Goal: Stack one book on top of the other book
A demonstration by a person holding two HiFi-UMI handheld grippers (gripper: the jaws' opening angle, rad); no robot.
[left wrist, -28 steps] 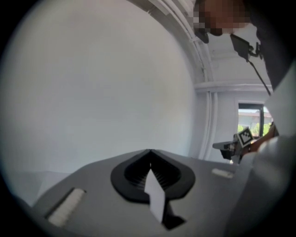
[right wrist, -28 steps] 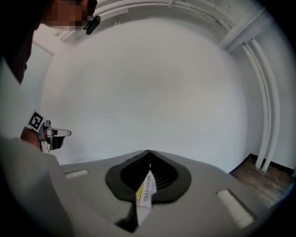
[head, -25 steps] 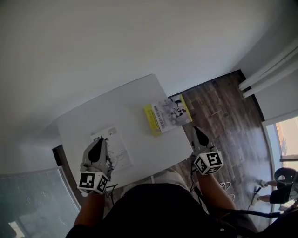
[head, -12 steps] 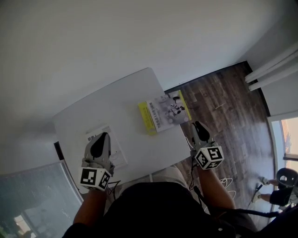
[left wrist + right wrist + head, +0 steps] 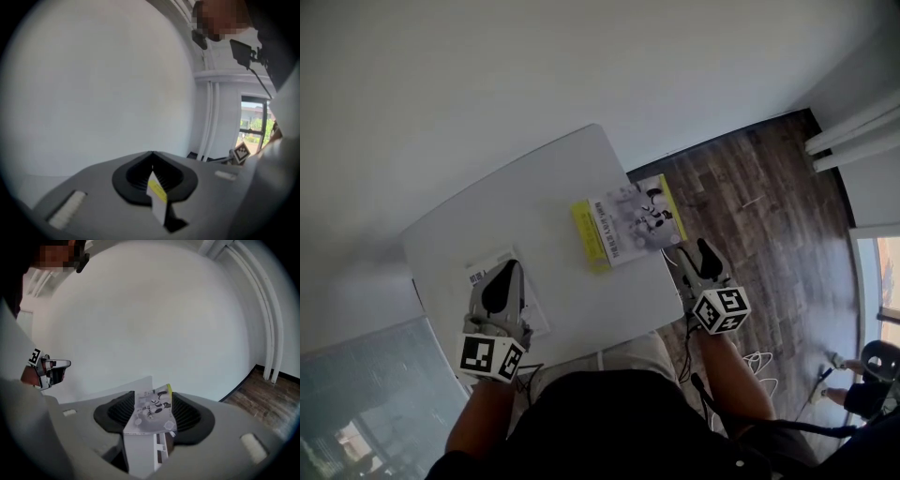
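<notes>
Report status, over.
Left gripper jaws together above white book. Right gripper jaws just opening, yellow book lined up between, ungripped. Books unstacked. Nothing in the way.

A white table (image 5: 534, 202) bears a yellow book (image 5: 628, 225) and a white book (image 5: 483, 270).

Grey left gripper (image 5: 507, 269), right gripper (image 5: 706, 247); black-white marker cubes (image 5: 490, 357); black top (image 5: 619, 422); trousers (image 5: 623, 352) possibly beige; dangling cable (image 5: 685, 349).

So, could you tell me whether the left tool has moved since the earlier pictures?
Yes. In the head view the left tool has slid rightward, further over the white book.
</notes>
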